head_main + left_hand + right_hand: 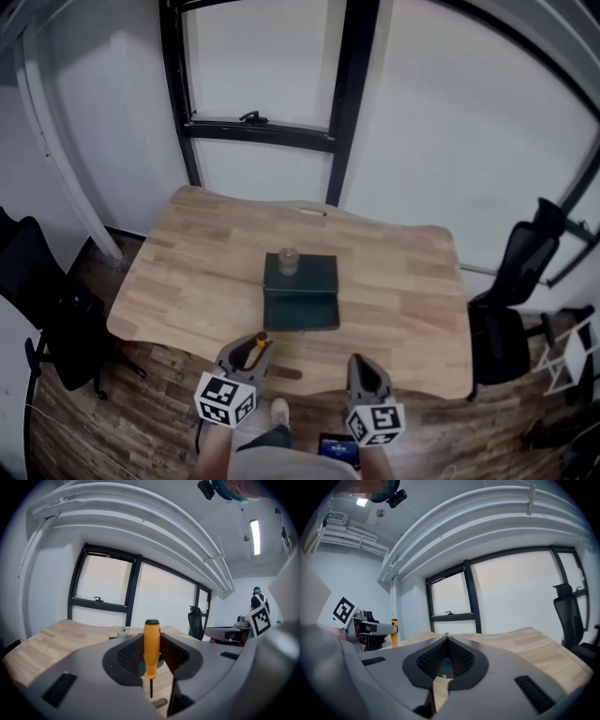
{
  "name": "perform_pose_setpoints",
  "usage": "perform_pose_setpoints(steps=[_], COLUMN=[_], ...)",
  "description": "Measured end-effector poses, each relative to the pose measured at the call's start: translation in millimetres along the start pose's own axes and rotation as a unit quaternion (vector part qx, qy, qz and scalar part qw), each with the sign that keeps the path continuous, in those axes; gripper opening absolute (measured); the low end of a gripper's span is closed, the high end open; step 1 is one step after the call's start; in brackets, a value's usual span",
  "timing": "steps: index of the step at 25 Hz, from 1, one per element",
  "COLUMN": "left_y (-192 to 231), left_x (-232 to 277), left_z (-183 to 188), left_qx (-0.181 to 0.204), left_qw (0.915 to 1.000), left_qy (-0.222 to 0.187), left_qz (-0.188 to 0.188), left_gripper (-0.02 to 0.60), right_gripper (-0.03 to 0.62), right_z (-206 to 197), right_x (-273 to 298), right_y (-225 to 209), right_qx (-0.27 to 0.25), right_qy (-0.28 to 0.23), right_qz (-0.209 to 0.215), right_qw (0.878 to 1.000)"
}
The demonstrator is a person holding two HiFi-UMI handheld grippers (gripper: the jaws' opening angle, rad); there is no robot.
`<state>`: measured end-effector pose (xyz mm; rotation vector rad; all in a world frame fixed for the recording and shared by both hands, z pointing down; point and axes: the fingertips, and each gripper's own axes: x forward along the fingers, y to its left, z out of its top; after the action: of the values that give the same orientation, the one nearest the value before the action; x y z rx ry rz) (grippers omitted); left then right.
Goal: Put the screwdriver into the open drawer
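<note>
Office-like room: a pale wooden desk at centre, a black office chair at 9 o'clock, a second office chair at 3 o'clock, tall black-framed windows at 12 o'clock, wood-plank floor.

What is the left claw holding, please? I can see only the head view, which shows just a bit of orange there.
Observer: The left claw is shut on a screwdriver. It grips the orange handle, and the thin shaft points down below the claw.
Operator: Thank you. Is the right claw carrying anything?
Observer: No. In the right gripper view, the right claw has its tips together with nothing between them.
Operator: Is anyone else in the room?
Observer: It looks so. The left gripper view shows a person standing far off at its right edge.
</note>
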<state>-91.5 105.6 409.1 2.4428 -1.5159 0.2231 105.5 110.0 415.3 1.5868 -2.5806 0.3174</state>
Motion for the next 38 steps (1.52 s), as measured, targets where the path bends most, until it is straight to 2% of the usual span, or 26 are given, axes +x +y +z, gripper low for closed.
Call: perform_pose_setpoints(steps=[15,38], left_y=[63,96], left_x=[92,128], left_z=[24,31], left_qx=[0.000,-0.002], left_qw=[0.9993,0.9993], left_qy=[0.007,0.009], left_qz=[-0.038,-0.035], left_gripper=[0.109,0.109], right_gripper=[-0.003,-0.003], right_z=[6,10], right_x=[94,133], right_y=[-25,-36], right_qx=[0.000,-0.001], right_qy=[0.021,0.024], right_qz=[-0.037,-0.037], right_qw=[0.999,0.999])
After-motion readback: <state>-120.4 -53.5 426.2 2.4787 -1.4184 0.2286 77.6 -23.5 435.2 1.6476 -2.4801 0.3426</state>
